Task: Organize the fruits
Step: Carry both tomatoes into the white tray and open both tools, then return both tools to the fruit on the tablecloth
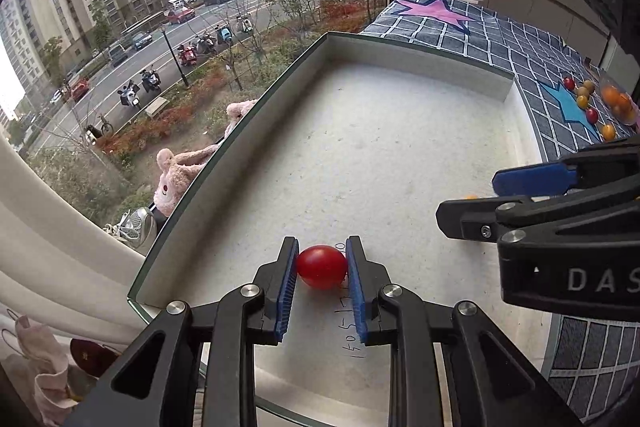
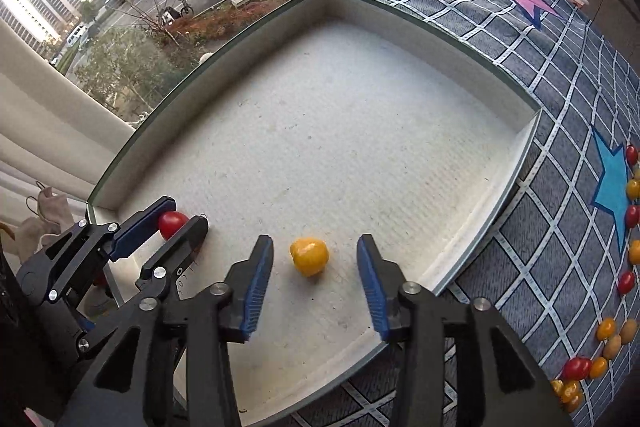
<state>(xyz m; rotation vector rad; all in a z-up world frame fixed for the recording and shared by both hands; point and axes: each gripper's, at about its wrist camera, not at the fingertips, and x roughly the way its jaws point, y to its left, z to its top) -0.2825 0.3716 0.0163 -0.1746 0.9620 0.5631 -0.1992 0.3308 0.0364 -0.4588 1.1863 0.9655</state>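
Two small fruits lie in the shallow white-lined box (image 1: 400,131), each between a pair of blue pads.

Left wrist view: the left gripper (image 1: 322,267) has the red cherry tomato (image 1: 321,266) between its pads near the box's near edge. The pads look to be at the tomato's skin on both sides, but whether they clamp it or only flank it I cannot tell. The right gripper (image 1: 472,199) enters from the right; its fruit shows only as an orange sliver behind a finger. Far right, more loose fruits (image 1: 588,103) lie on the checked cloth (image 1: 520,39), partly cut off by the frame.

Right wrist view: the right gripper (image 2: 316,259) stands released, jaws well apart, with the yellow tomato (image 2: 309,256) resting free on the box floor between them. To the left, the left gripper (image 2: 180,223) frames the red tomato (image 2: 172,223), half hidden by its fingers.

Risk, as I judge it: both fruits are round on a flat floor, so a finger brushing one while pulling away could set it rolling. Handwriting on the liner by the left gripper is unreadable.
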